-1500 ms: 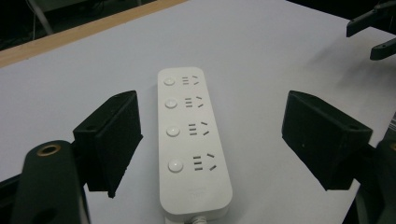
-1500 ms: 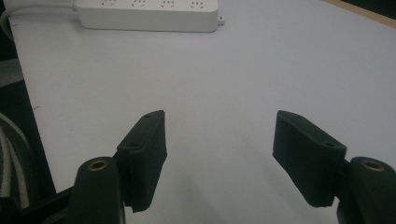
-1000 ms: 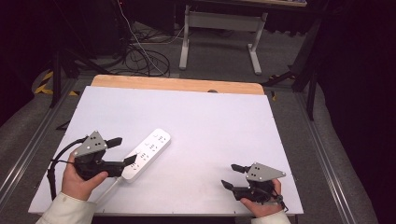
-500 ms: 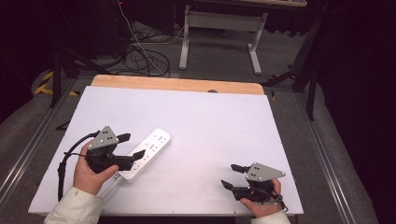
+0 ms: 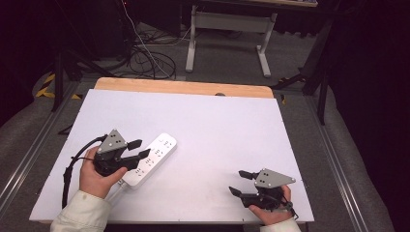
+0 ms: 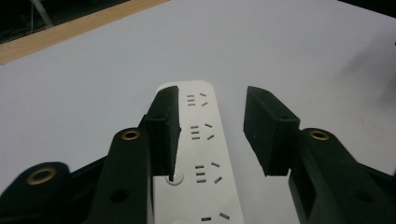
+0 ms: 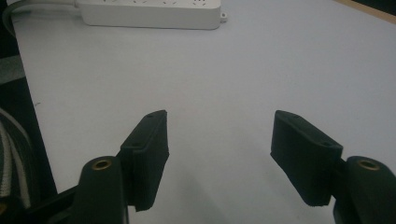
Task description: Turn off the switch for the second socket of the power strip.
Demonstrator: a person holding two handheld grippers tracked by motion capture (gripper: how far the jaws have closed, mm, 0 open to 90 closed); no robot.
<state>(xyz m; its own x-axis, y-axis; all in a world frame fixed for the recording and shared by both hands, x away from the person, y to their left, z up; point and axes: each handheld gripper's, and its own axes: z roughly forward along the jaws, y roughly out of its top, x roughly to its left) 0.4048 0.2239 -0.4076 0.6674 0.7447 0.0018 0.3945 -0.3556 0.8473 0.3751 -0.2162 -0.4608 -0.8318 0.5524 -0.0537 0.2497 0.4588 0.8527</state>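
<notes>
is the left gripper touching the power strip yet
Cannot tell. In the left gripper view the left gripper has open jaws over the power strip, one overlapping its edge, but no plain contact or gap shows.

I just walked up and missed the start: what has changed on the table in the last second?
The left gripper moved forward and to the right, over the white power strip; its fingers are open above it, nothing grasped. The right gripper, open near the table's front edge, and the strip itself stayed put.

My left hand-held gripper [image 5: 137, 149] covers the power strip's [image 5: 153, 155] near end. The strip's cord [image 5: 114, 192] is too thin to follow past the surface's [image 5: 217, 125] near edge.
</notes>
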